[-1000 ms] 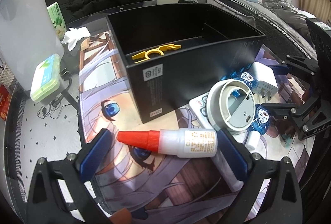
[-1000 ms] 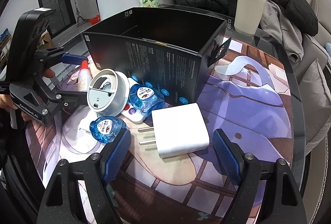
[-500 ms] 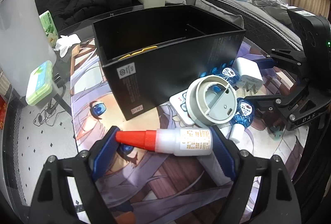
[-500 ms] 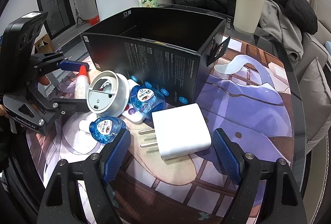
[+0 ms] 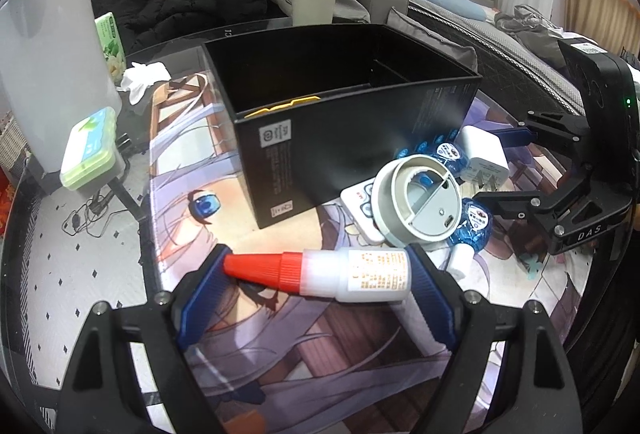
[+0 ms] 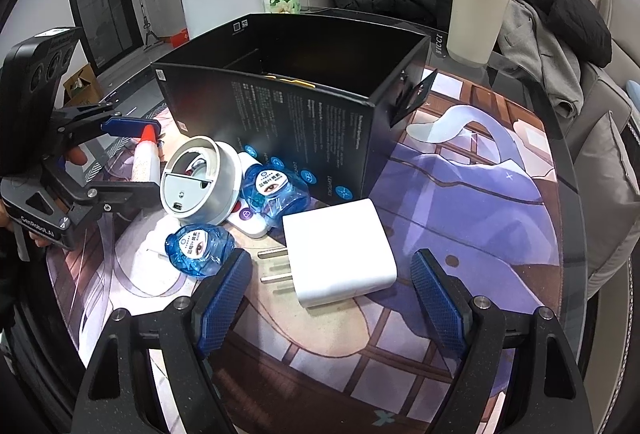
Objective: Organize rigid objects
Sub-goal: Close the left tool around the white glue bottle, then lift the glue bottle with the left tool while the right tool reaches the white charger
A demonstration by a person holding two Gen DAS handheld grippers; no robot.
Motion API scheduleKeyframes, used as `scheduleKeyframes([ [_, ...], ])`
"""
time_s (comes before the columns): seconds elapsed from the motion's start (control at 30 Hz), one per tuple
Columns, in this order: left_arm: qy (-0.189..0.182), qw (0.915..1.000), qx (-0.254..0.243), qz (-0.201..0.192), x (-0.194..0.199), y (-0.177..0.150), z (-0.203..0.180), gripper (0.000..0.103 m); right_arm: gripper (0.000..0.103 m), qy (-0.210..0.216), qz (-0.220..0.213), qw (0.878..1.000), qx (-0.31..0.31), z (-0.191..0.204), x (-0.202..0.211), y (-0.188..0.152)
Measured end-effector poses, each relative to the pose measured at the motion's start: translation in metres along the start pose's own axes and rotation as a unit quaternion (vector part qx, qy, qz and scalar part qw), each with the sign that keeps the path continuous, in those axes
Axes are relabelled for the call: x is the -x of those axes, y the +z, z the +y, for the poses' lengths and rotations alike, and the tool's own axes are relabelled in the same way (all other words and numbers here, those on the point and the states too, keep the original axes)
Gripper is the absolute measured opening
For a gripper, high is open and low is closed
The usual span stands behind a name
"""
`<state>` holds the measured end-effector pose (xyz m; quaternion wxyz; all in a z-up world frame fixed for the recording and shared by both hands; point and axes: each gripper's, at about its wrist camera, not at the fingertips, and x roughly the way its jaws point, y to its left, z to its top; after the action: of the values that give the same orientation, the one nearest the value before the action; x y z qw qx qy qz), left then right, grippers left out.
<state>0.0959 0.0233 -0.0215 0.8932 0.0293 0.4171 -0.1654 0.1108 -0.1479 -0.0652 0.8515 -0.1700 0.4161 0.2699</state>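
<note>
Each view comes from a fisheye camera mounted behind one pair of tongs, looking forward and steeply down along the two fingers at close range over the desk [image 5: 120, 254]. The left wrist view faces the black box [image 5: 344, 137] from its short end, with the right tongs [image 5: 516, 169] at its right edge. The right wrist view faces the box's long printed side, with the left tongs [image 6: 124, 157] at its left edge. Both views share the box, the round grey device [image 6: 200, 179] and the white charger [image 6: 340, 254].

Yellow piece [image 5: 286, 105] mostly hidden inside black box [image 5: 360, 137]
</note>
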Motion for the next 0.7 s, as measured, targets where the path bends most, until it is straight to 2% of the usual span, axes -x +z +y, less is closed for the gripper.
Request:
scheduleKeyframes([
  [0.43, -0.011, 0.999, -0.003, -0.044, 0.021, 0.002, -0.006, 0.086, 0.081, -0.003, -0.005, 1.0, 0.001, 0.001, 0.005, -0.006],
  [0.7, -0.03, 0.9957, 0.013, -0.087, 0.038, 0.009, -0.005, 0.086, 0.083, 0.009, -0.003, 1.0, 0.005, -0.001, 0.005, -0.007],
])
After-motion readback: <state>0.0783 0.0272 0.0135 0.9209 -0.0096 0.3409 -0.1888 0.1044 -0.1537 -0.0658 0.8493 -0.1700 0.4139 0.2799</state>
